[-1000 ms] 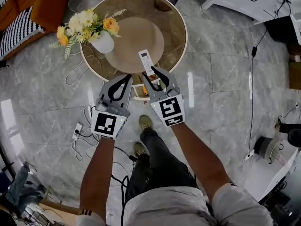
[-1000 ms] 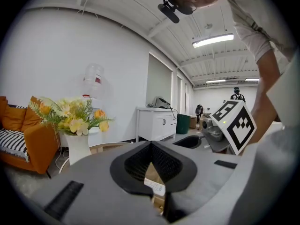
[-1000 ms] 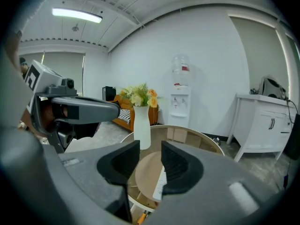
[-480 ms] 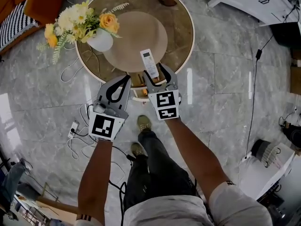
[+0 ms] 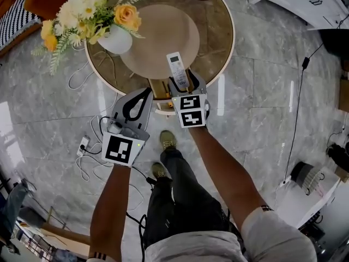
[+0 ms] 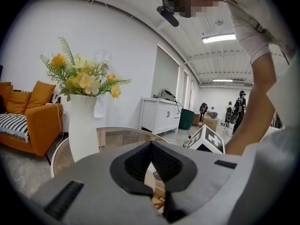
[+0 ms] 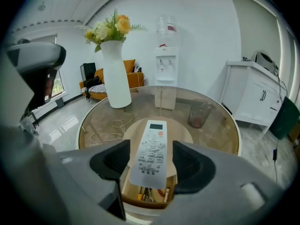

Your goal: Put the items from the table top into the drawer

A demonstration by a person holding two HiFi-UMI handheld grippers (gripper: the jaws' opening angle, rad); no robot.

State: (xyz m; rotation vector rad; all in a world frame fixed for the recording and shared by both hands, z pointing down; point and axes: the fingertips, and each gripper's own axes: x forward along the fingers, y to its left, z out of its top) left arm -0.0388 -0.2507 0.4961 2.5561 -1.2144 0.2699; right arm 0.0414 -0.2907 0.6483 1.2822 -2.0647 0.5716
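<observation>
A white remote control [image 5: 177, 67] [image 7: 151, 153] lies on the round glass table [image 5: 228, 42] near its front edge. My right gripper [image 5: 187, 84] [image 7: 150, 162] stands open around the remote's near end. Its jaws have just been opening, and the pads sit on either side of the remote with a gap. Under the table edge an open wooden drawer [image 5: 158, 91] [image 7: 146, 191] shows pens and small items inside. My left gripper [image 5: 145, 93] [image 6: 151, 145] is shut with nothing in it and hovers left of the drawer.
A white vase of flowers [image 5: 116, 42] [image 6: 82, 125] [image 7: 116, 74] stands at the table's left. A clear cup [image 7: 198, 113] sits at the far side. A power strip and cables [image 5: 83, 146] lie on the floor. The person's shoes [image 5: 168, 142] are below the drawer.
Both grippers have sunk toward the table's front edge. The right gripper has tipped down and moved forward, its jaws spread wider and now flanking the remote's near end.
</observation>
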